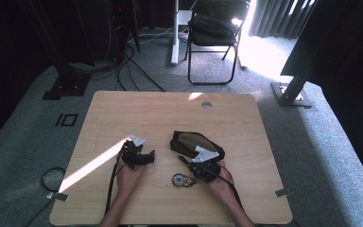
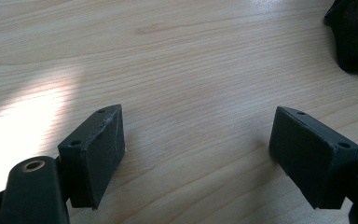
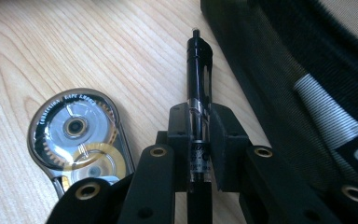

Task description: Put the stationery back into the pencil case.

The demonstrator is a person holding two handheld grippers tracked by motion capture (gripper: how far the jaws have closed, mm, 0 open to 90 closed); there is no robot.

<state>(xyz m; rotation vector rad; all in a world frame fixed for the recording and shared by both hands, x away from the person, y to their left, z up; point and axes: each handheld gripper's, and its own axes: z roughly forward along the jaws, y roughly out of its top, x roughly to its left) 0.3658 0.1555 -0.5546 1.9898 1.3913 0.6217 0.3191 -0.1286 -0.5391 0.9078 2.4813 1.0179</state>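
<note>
My right gripper point(image 3: 199, 135) is shut on a black pen point(image 3: 199, 74), whose tip points away from me beside a black mesh pencil case point(image 3: 307, 70). In the high view the right gripper point(image 1: 189, 163) sits just in front of the open pencil case point(image 1: 196, 144), the pen point(image 1: 183, 160) sticking out toward it. A clear correction-tape dispenser point(image 3: 77, 135) lies on the wood to the pen's left, and it appears as a small round thing point(image 1: 182, 180) in the high view. My left gripper point(image 2: 196, 149) stands open over bare wood; in the high view the left gripper point(image 1: 144, 156) rests left of the case.
The wooden table point(image 1: 123, 113) has a round cable hole point(image 1: 206, 105) near its far edge and a sunlit stripe point(image 1: 92, 165) at the left. A corner of the pencil case point(image 2: 354, 37) reaches into the left gripper view. A folding chair point(image 1: 215, 38) stands on the carpet beyond.
</note>
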